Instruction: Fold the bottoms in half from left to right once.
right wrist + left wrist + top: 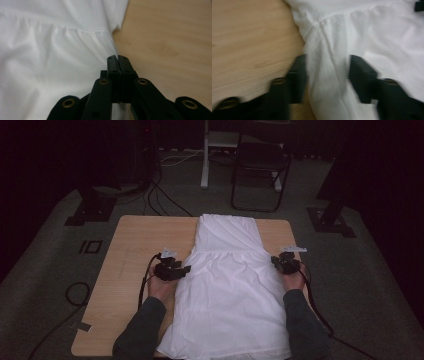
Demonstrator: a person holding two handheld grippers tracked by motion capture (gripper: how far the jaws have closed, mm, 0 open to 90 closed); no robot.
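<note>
A white garment [230, 285] with a gathered waist seam lies flat down the middle of the wooden table [135, 245]. My left gripper [186, 269] is at its left edge just below the seam. In the left gripper view the jaws stand apart with a raised fold of the white garment [374, 30] between them, and my left gripper [328, 67] rests over bare table [249, 37] and cloth. My right gripper [276, 261] is at the garment's right edge. In the right gripper view my right gripper [117, 58] is shut on the edge of the white garment [50, 50] beside the table [170, 37].
Beyond the table's far edge stand a black folding chair [260, 165] and a white stand leg [205, 155]. Cables [160, 200] run over the grey carpet. Black stand bases [90, 210] [332, 220] sit at both far corners. The garment's hem hangs over the near edge.
</note>
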